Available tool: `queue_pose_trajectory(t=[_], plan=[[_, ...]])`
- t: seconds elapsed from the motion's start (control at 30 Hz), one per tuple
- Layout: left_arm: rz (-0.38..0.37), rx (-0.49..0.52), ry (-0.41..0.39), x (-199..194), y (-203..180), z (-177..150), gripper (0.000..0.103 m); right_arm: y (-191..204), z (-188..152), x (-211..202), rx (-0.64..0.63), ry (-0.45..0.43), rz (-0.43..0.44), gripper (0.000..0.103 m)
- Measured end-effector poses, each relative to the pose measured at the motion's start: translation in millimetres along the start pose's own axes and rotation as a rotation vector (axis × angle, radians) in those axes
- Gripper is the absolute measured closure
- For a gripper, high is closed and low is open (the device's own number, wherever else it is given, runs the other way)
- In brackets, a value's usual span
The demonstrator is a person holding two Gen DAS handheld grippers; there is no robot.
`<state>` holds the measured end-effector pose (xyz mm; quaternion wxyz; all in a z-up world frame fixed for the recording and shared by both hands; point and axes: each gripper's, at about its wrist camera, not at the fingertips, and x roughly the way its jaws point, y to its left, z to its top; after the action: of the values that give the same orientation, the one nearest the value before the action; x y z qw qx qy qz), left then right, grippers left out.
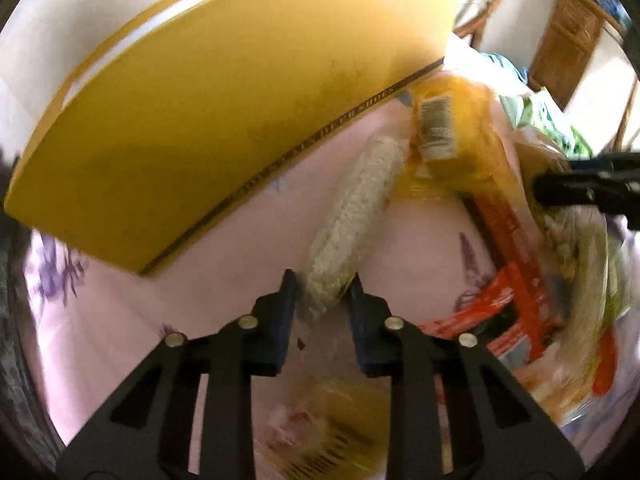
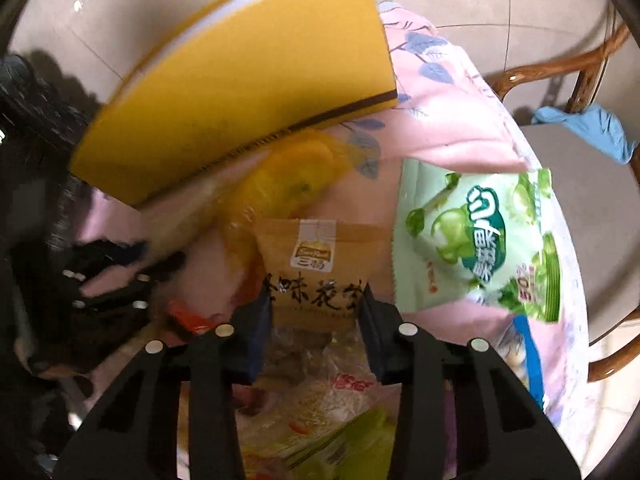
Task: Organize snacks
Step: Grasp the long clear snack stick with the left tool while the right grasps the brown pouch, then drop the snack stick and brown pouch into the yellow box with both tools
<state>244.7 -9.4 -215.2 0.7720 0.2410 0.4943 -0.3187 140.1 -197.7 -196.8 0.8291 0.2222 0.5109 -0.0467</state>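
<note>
Snacks lay scattered over a pink, leaf-printed cloth (image 1: pixel 224 240) covering the surface, beside a yellow box (image 1: pixel 224 120) whose far end ran out of both views. The left gripper (image 1: pixel 323 282) pointed steeply down, its fingers (image 1: pixel 289 300) drawn in and clamped on the near end of a long clear pack of pale puffed-rice bar (image 1: pixel 360 204); the pack's tip between the pads was blurred, so its sealed edge could not be made out. The bar's far end touched an orange-yellow packet (image 1: pixel 444 136) with a barcode label too smeared to read. To the right of that, red-orange wrappers (image 1: pixel 508 240) and a clear bag were streaked by motion and hard to tell apart.

The right gripper (image 2: pixel 316 300) stood over a tan peanut packet (image 2: pixel 320 268) with dark brush lettering, its fingers (image 2: pixel 372 320) closed against the packet's two sides at its lower edge, which was hidden behind them. Just beside it lay a pale green candy bag (image 2: pixel 476 240), fully in view, and under that a blue-edged packet (image 2: pixel 524 356), mostly covered. Below the right gripper a heap of clear and green wrappers was cut off by the black frame. In the right view the left gripper appeared only as a dark blur at the left edge. A wooden chair (image 2: pixel 560 68) with a blue cloth (image 2: pixel 592 128) stood beyond the surface.
</note>
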Motion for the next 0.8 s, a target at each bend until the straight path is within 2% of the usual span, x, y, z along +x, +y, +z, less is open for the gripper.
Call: queue_pose_trajectory(t=[0.1, 0.17, 0.23, 0.27, 0.3, 0.37, 0.4, 0.43, 0.5, 0.53, 0.57, 0.6, 0.63, 0.67, 0.73, 0.8], plan=[[-0.078, -0.155, -0.013, -14, 7, -2, 0.085, 2, -1, -18, -0.033, -0.045, -0.027, 0.063], [-0.113, -0.226, -0.025, -25, 9, -8, 0.088, -3, -1, -30, -0.001, -0.060, 0.015, 0.063], [-0.189, -0.311, -0.032, -38, 13, -14, 0.088, -4, 4, -39, 0.015, -0.068, 0.056, 0.063], [-0.276, -0.389, -0.057, -49, 16, -18, 0.090, -6, 7, -44, 0.013, -0.073, 0.077, 0.063], [-0.312, -0.418, -0.088, -57, 23, -15, 0.090, -4, 10, -49, 0.010, -0.087, 0.120, 0.063], [-0.265, -0.410, -0.136, -71, 19, -19, 0.092, 1, 12, -55, 0.003, -0.088, 0.148, 0.063], [-0.248, -0.412, -0.135, -72, 21, -21, 0.094, 1, 14, -56, -0.002, -0.094, 0.132, 0.063], [-0.228, -0.431, -0.111, -68, 22, -23, 0.094, 1, 16, -57, -0.007, -0.093, 0.111, 0.063], [-0.194, -0.448, -0.067, -59, 24, -24, 0.093, 0, 16, -59, 0.011, -0.082, 0.129, 0.063], [-0.187, -0.451, -0.058, -56, 26, -29, 0.088, -3, 16, -62, 0.025, -0.084, 0.137, 0.063], [-0.182, -0.444, -0.044, -54, 27, -30, 0.055, -6, 15, -65, 0.025, -0.090, 0.127, 0.063], [-0.134, -0.438, -0.005, -51, 27, -34, 0.008, -7, 15, -68, 0.022, -0.095, 0.110, 0.063], [-0.044, -0.449, -0.017, -56, 29, -40, 0.004, -8, 15, -71, 0.022, -0.103, 0.087, 0.063], [-0.023, -0.443, -0.051, -63, 31, -43, 0.004, -9, 15, -72, 0.029, -0.105, 0.082, 0.063], [-0.050, -0.391, -0.068, -70, 31, -42, 0.004, -17, 12, -71, 0.061, -0.107, 0.087, 0.063], [-0.017, -0.284, -0.102, -73, 22, -34, 0.004, -25, 11, -67, 0.090, -0.096, 0.090, 0.063]])
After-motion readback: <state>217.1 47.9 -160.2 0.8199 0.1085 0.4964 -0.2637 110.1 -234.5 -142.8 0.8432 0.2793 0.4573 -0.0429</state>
